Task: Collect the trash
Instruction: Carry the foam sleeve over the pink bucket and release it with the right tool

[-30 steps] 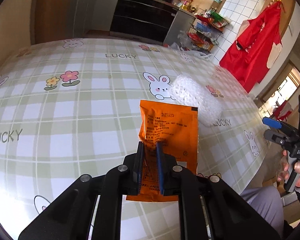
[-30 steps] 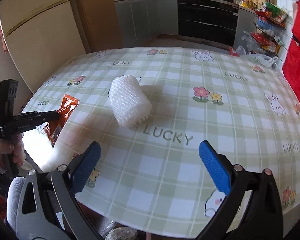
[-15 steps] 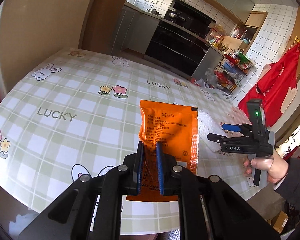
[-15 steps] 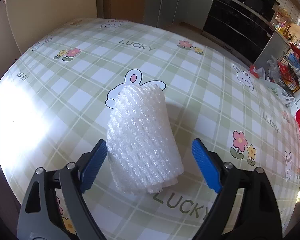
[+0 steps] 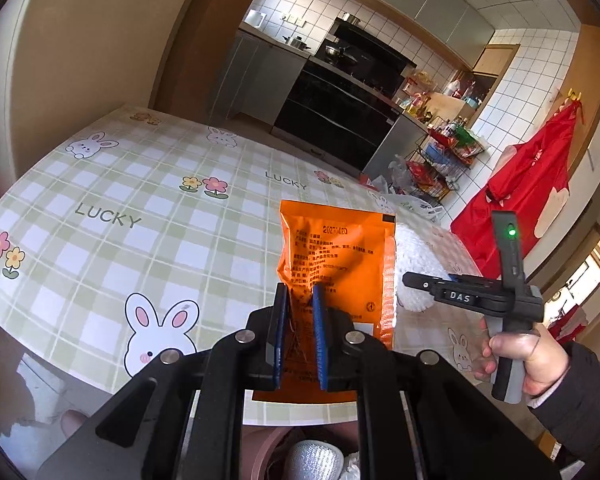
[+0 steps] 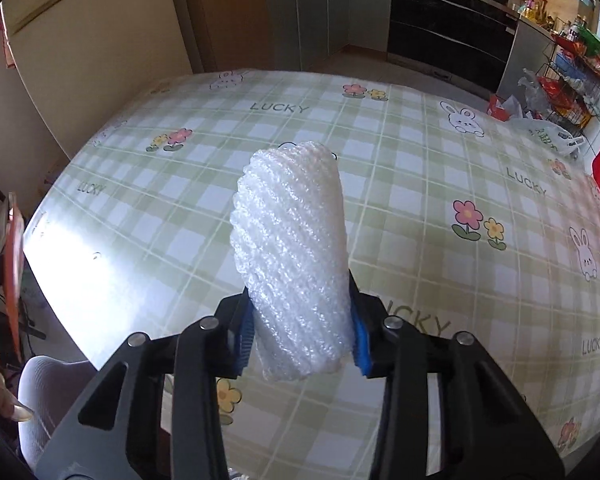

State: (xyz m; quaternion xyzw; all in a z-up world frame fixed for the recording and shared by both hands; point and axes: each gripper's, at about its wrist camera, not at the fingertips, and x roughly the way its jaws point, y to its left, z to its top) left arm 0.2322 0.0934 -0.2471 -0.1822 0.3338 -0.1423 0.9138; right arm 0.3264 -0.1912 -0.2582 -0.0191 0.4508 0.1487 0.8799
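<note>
We see the flat orange foil packet with black print [image 5: 336, 272] standing upright in our left tongs [image 5: 299, 334], whose blue pads [image 5: 319, 336] are pinched nearly together on its lower part, so the packet is carried in the air over the near edge of the table [image 5: 112, 220], which is covered with a green-and-white checked cloth printed with rabbits, flowers and the word LUCKY. Just behind the packet's right edge a bit of the white foam-net sleeve [image 6: 294, 264] shows, and beside it in that same left view is our right hand [image 5: 520, 364] in a dark sleeve, gripping the black handle of the right tongs [image 6: 302, 338]. In the right wrist view the white foam-net sleeve, a ribbed, spongy tube, sits lengthwise between the two blue pads [image 6: 246, 340]; these tongs have just been closing and now press on its near end from both sides, the sleeve squeezed narrow there and pointing away from us over the table. We cannot tell whether its far end touches the cloth. Below the table edge in the left view, a round brownish bin rim [image 5: 268, 448] shows with something silvery and white inside. Beyond the table stand grey kitchen cabinets [image 5: 260, 76], a black oven [image 5: 340, 112], a wire rack of packets [image 5: 444, 160] and a red apron [image 5: 528, 184] hanging on the tiled wall.
</note>
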